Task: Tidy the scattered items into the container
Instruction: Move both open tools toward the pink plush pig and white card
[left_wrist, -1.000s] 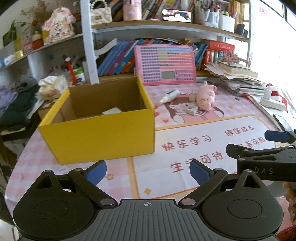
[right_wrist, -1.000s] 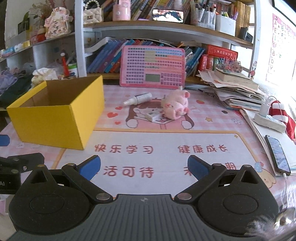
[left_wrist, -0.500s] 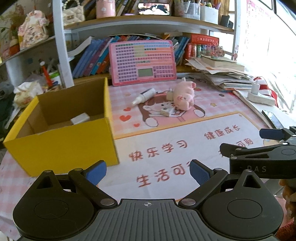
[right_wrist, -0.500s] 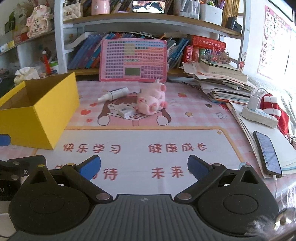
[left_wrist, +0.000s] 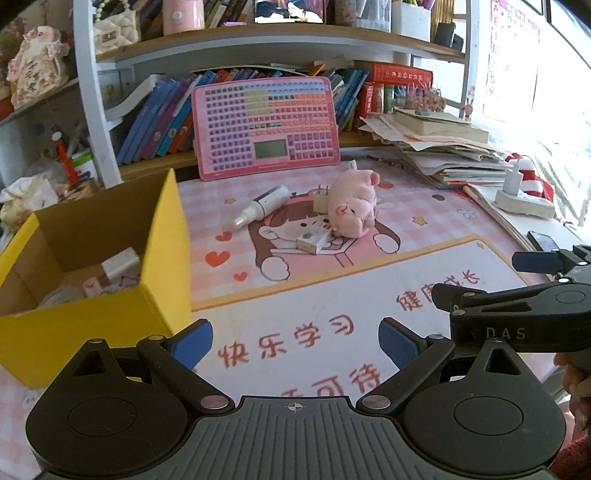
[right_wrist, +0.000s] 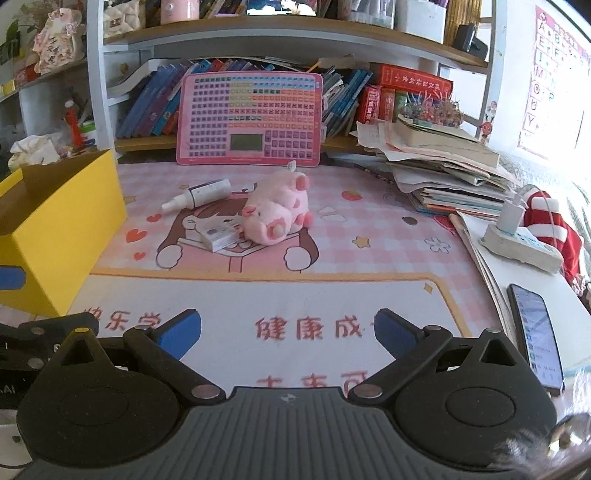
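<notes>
- spray bottle (right_wrist: 201, 194) lies flat on desk (right_wrist: 369, 236) by pink pig plush (right_wrist: 275, 212) & small box (right_wrist: 221, 236); long axis diagonal, nozzle toward yellow box (right_wrist: 62, 221).
- step: btwn picks (some bits already in box); next likely reach, pinch across its width.
- left hand-held gripper (left_wrist: 295, 341) & right hand-held gripper (right_wrist: 288, 328): both spread wide, empty.

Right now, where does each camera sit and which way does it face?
Left wrist: on the left gripper, looking forward across the mat toward the shelves; its open fingers and the right gripper show.
Right wrist: on the right gripper, facing the same way; its open fingers and part of the left gripper show.
Shared: the yellow box, pink pig, spray bottle.
</notes>
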